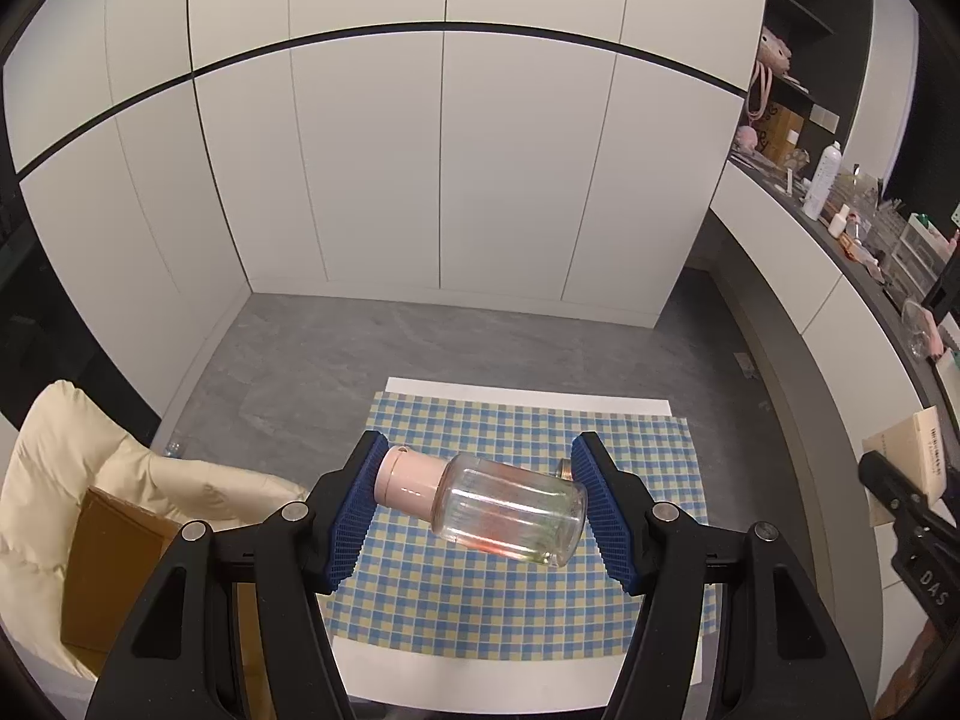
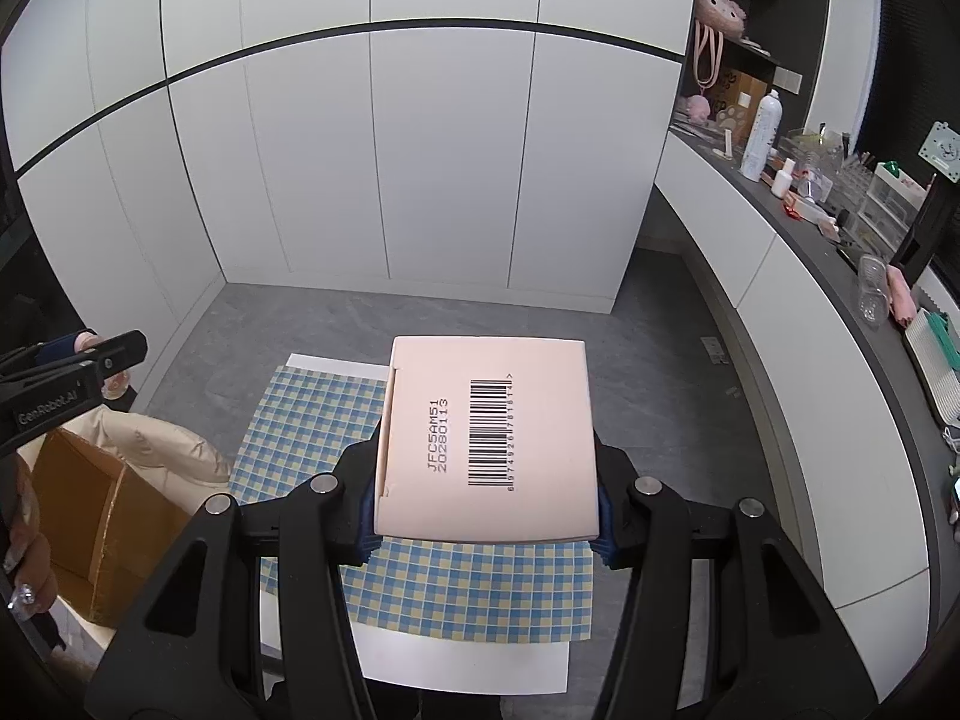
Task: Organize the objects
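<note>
Left gripper (image 1: 480, 504) clamps glass bottle (image 1: 510, 510) sideways; right gripper (image 2: 486, 516) grips pink box (image 2: 486, 438).

pink box (image 2: 486, 444): "JFC5AM51 20280113", barcode | left gripper (image 2: 114, 354): "GenRobot.AI"

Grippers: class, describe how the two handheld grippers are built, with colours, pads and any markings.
Both are black plastic with silver round bolts at the joints. The left gripper has blue ribbed pads; the right gripper shows blue pads too. White lettering marks each body.
</note>
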### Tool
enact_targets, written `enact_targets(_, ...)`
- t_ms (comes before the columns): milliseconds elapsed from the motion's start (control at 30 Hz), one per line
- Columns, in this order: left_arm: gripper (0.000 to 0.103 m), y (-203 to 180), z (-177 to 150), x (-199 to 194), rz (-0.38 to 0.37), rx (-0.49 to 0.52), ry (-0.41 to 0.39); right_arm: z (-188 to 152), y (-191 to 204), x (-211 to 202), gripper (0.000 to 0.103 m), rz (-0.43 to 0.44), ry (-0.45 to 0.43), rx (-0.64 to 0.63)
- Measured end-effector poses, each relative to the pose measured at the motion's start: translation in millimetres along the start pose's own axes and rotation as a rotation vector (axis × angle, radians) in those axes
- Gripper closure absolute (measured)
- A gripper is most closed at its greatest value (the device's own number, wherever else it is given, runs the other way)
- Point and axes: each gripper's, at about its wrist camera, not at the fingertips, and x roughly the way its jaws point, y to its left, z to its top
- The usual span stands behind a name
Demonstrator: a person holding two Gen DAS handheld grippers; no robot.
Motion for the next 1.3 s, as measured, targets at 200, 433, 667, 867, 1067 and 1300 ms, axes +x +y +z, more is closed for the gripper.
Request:
enact_targets(200,0.039,1,-14,-15,-0.004,0.001,-0.018,-18,1,-2,0.049,0.012,0.012,0.027)
enact_targets(433,0.039,-1,-42,-32,0.015,0.013,-0.049,-45,2,-12,0.049,-0.002,0.007,0.044)
enact_targets(667,0.039,-2,-78,-46,0.023,0.044,-0.060,-76,7,-26,0.049,-0.023,0.005,0.042)
enact_targets(867,0.039,0,-108,-56,0.035,0.069,-0.068,-105,13,-42,0.049,-0.044,-0.011,0.038)
enact_targets(1067,0.039,5,-134,-68,0.041,0.077,-0.071,-137,17,-53,0.049,-0.019,0.007,0.053)
enact_targets(1300,0.039,9,-163,-73,0.060,0.103,-0.068,-180,21,-62,0.049,0.010,0.036,0.055)
